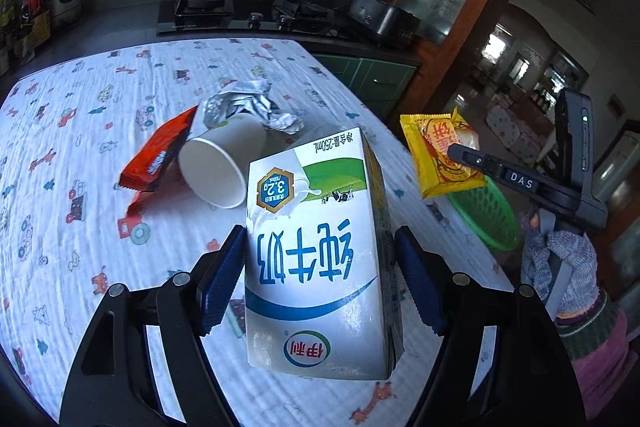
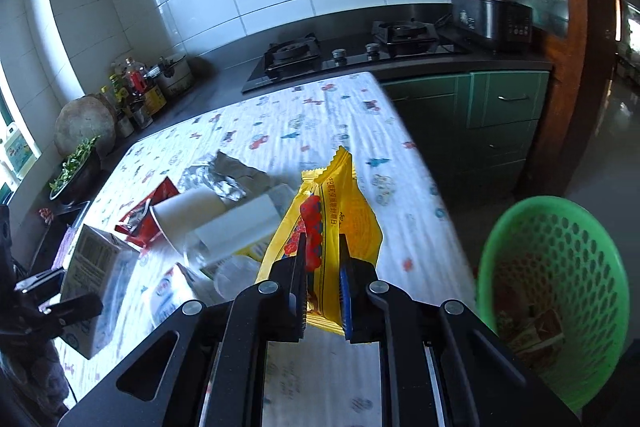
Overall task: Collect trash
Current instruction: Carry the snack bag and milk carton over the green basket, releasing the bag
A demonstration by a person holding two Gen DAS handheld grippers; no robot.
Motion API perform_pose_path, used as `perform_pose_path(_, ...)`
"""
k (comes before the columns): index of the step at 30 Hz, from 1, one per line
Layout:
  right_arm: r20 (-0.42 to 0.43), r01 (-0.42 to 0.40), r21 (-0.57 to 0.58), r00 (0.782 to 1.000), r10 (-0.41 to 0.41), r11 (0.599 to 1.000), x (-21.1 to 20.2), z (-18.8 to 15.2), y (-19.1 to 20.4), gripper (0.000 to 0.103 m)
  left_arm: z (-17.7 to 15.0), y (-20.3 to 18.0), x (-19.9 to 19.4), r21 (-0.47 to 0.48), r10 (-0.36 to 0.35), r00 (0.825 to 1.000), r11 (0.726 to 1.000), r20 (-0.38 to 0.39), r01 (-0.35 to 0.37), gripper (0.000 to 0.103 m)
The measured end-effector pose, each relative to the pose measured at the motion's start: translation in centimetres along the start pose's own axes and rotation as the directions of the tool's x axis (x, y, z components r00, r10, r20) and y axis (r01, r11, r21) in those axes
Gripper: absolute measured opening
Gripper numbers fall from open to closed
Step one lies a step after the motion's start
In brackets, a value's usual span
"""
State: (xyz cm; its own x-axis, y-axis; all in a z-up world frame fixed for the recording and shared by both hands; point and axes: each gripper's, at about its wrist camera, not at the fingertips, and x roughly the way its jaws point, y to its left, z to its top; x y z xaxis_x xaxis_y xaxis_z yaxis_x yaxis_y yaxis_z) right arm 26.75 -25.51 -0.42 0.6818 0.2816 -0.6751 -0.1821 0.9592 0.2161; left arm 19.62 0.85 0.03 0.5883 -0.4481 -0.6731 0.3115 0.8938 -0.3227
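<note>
Milk carton (image 1: 316, 263) white-blue, between left tool (image 1: 320, 279), seemingly ungripped; right tool (image 2: 322, 281) clamps yellow wrapper (image 2: 332, 227).

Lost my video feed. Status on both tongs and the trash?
Left tongs straddling milk carton, not clamped. Right tongs shut on yellow wrapper, green basket to its right. Paper cup, foil, red wrapper left on table.

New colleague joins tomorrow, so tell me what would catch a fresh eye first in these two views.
The white milk carton fills the left wrist view, standing between the open left gripper fingers. The yellow snack wrapper is pinched upright in the right gripper, with the green basket beside the table's right edge, some trash already inside.
</note>
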Motion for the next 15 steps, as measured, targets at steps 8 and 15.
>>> perform_pose_path(8, 0.008, 0.129, 0.058, 0.992, -0.129, 0.990, -2.9, -2.4, -6.7, 0.013, 0.8, -6.0, 2.6, 0.079, -0.052, 0.998, 0.995, -0.027, 0.054, 0.073)
perform_pose_path(15, -0.025, 0.236, 0.128, 0.972, -0.234, 0.963, -4.3, -4.7, -13.5, 0.014, 1.7, -10.9, 5.5, 0.142, -0.084, 0.995, 0.986, -0.060, 0.092, 0.073)
